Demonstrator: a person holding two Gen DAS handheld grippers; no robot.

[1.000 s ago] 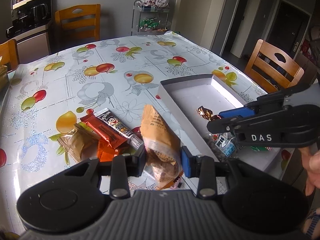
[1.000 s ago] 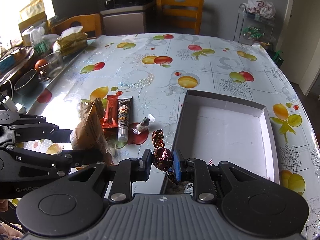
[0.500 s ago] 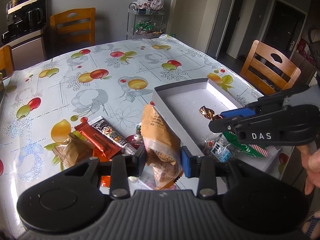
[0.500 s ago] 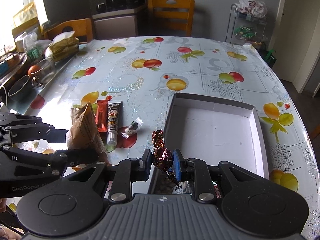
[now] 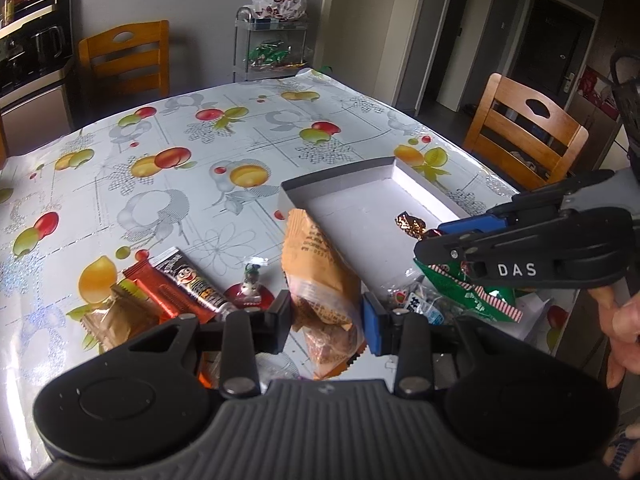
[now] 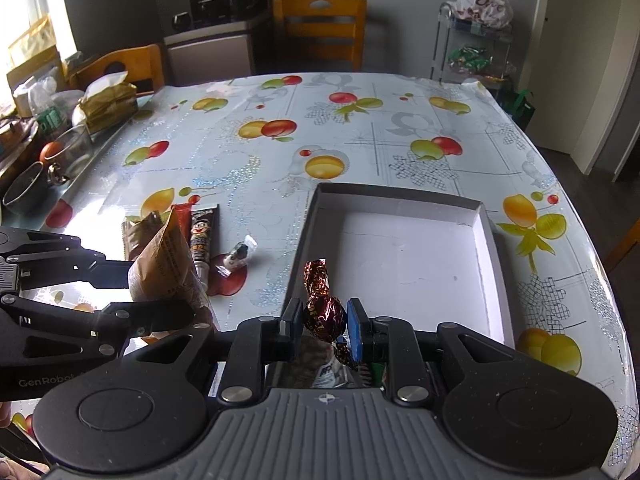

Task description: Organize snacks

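An orange snack bag (image 5: 320, 280) is gripped by the left gripper (image 5: 326, 322), a foil-wrapped chocolate (image 6: 324, 314) by the right gripper (image 6: 324, 328), probably to be placed into the white box (image 6: 490, 236).

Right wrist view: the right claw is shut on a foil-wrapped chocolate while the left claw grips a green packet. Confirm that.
One detail is wrong. The right claw is indeed shut on the foil-wrapped chocolate, but the left claw grips an orange-brown snack bag, not a green packet. The left wrist view shows this, and the right wrist view shows the same bag at its left edge.
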